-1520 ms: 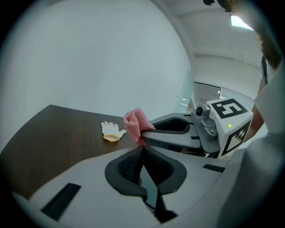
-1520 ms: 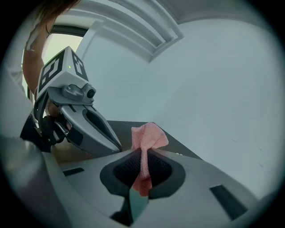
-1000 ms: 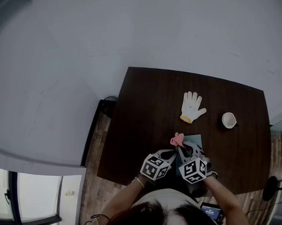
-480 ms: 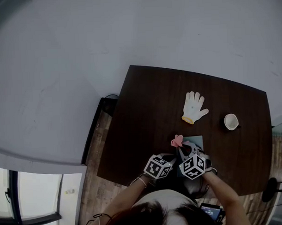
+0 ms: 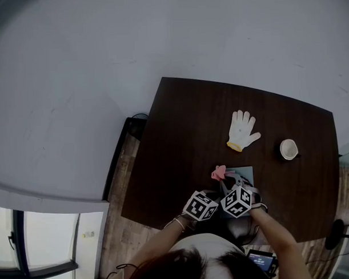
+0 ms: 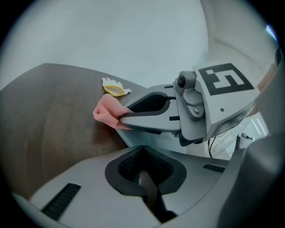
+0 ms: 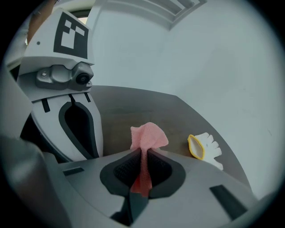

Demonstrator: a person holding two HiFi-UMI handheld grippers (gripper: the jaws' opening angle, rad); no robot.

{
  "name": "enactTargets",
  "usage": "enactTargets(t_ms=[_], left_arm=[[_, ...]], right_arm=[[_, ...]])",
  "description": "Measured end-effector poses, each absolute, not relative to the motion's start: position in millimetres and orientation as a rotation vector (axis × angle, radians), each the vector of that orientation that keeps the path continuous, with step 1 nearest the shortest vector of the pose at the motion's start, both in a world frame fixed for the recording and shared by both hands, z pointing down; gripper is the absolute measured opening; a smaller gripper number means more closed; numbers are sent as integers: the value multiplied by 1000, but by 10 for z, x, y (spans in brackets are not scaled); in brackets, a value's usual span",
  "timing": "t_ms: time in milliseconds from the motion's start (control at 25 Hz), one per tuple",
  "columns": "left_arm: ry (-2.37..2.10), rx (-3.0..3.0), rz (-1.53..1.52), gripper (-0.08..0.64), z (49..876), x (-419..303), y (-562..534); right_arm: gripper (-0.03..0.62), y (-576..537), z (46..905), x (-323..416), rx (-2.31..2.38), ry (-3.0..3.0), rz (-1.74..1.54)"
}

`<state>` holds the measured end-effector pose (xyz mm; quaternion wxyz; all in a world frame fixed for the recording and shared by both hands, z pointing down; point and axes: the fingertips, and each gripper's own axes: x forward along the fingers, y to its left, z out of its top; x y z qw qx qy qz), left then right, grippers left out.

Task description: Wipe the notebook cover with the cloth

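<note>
— What is seen nearest, at the front edge of the desk (image 5: 186, 135)?

— Two tools are held side by side and close together there: the left hand-held gripper (image 6: 143, 173) and the right hand-held gripper (image 7: 142, 171). Their marker cubes are almost touching in the head view.

— How are the jaws set?

— The left one's jaws are pressed together, and only a thin dark slit is shown between the pads. The right one's jaws are closed on the pink cloth (image 7: 149, 136). A strip of it is pinched between the pads, and the rest is fanned out beyond the tips.

— Where is the notebook found?

— The grey-blue notebook (image 5: 247, 173) is laid flat on the dark brown desk just beyond the cubes, and is partly covered by the right hand-held gripper. The bunched cloth is seen at its far left corner. Whether the cover is touched by it cannot be told.

— And farther off?

— A white glove (image 5: 243, 129) with a yellow cuff is laid flat near the middle of the desk, fingers pointed away, well apart from the notebook. A small white cup (image 5: 288, 149) is placed to its right, near the desk's right edge.
</note>
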<state>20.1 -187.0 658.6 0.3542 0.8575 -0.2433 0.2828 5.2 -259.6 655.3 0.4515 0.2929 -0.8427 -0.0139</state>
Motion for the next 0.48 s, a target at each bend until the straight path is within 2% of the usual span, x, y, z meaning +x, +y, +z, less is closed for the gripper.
enactTargets(t_ms=[480], left_arm=[[-589,2186,765,18,6624,228,-1863]], right_arm=[[37,-2625,6623,134,712,-2054,76]])
